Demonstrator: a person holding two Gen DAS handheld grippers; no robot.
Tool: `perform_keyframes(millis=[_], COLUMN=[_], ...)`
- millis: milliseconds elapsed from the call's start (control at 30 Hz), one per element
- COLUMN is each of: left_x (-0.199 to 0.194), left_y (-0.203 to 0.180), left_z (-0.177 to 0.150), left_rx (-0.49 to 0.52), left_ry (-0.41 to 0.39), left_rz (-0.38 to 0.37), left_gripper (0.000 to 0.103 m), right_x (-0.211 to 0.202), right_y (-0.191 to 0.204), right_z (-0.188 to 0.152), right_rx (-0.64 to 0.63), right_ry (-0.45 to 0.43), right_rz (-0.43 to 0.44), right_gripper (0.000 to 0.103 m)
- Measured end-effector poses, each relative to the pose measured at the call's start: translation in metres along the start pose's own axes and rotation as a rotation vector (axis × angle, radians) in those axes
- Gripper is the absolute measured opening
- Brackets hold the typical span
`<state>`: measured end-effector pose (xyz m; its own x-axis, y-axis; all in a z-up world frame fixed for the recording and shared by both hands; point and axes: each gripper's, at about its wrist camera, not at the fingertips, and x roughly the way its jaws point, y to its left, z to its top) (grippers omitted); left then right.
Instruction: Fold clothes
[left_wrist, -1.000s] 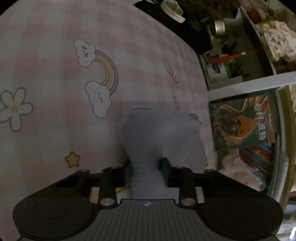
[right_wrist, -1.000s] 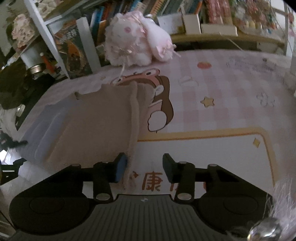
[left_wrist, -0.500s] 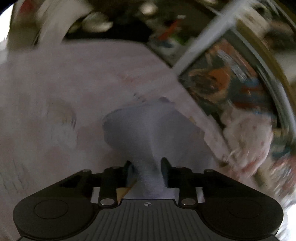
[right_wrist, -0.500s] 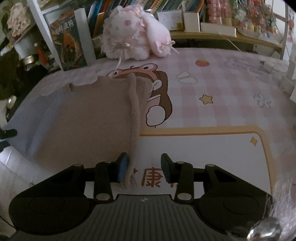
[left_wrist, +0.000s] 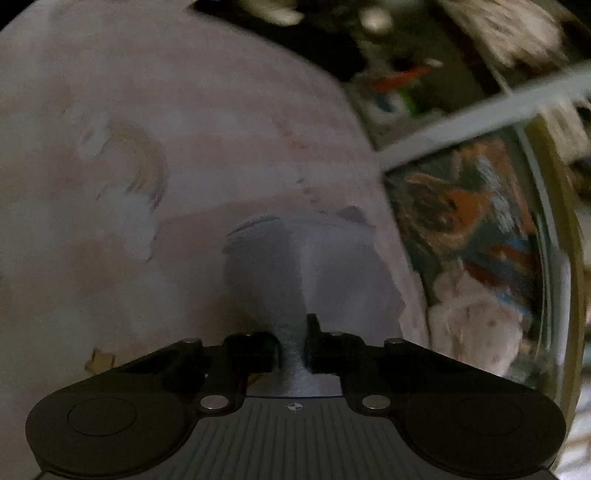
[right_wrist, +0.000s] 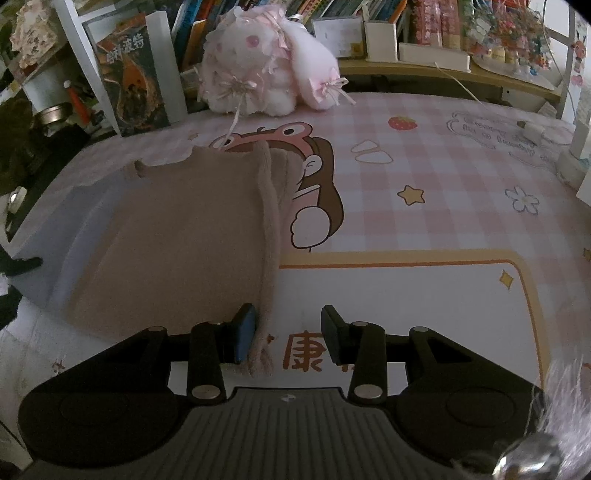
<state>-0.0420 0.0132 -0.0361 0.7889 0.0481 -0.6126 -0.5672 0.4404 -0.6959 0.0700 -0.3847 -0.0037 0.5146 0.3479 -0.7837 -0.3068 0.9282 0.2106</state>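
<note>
Here, your left gripper (left_wrist: 291, 343) was pinching a bunched fold of the garment (left_wrist: 314, 280), which looked pale grey-lavender in that dim, blurred view; the cloth ran forward from between the fingers and spread out over the pink checked sheet (left_wrist: 203, 110). A rainbow-and-cloud print (left_wrist: 140, 177) lay ahead and to the left of those fingers, and a book cover (left_wrist: 469, 221) stood off to the right.

Your right gripper (right_wrist: 288, 332) was spread apart, holding nothing. Its left finger (right_wrist: 245, 328) sat just beside a thin, rope-like rolled edge (right_wrist: 267, 258) of the beige garment (right_wrist: 177, 240), which lay flat ahead and to the left on the sheet (right_wrist: 424, 173). Whether finger and edge touched, I could not tell. A white and pink plush toy (right_wrist: 273, 74) sat far ahead, against the bookshelf (right_wrist: 406, 22).
</note>
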Motion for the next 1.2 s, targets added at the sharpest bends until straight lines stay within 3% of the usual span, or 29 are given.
perform_keyframes(millis=[67,133,200,333,667,967,1200], left_x=[-0.018,-0.033,-0.031,-0.01,0.009,0.011,-0.003], left_y=[-0.036,-0.055,-0.045,-0.005,0.021,0.018,-0.005], left_z=[-0.002,-0.005,0.003,0.017,0.015,0.018,0.015], left_rx=[0.273,0.417,0.36,0.193,0.019,0.029,0.127], left_ry=[-0.069,-0.121,-0.115,-0.023,-0.001,-0.007,-0.054], left_rz=[-0.022,-0.06,-0.055,0.049,0.028,0.049,0.043], left_gripper=[0.008,0.008,0.009,0.009,0.022,0.012,0.01], right_x=[0.001,0.001,0.002,0.004,0.007,0.009,0.01], right_y=[0.002,0.006,0.012,0.022,0.025,0.024,0.021], right_z=[0.0,0.001,0.002,0.002,0.004,0.003,-0.001], right_rx=[-0.003,-0.015,-0.038,-0.07,-0.086,-0.094,-0.123], right_ry=[0.004,0.013,0.021,0.026,0.036,0.04,0.038], right_rz=[0.0,0.005,0.014,0.032,0.041,0.072,0.115], right_gripper=[0.037,0.037,0.037,0.037,0.037,0.037,0.037])
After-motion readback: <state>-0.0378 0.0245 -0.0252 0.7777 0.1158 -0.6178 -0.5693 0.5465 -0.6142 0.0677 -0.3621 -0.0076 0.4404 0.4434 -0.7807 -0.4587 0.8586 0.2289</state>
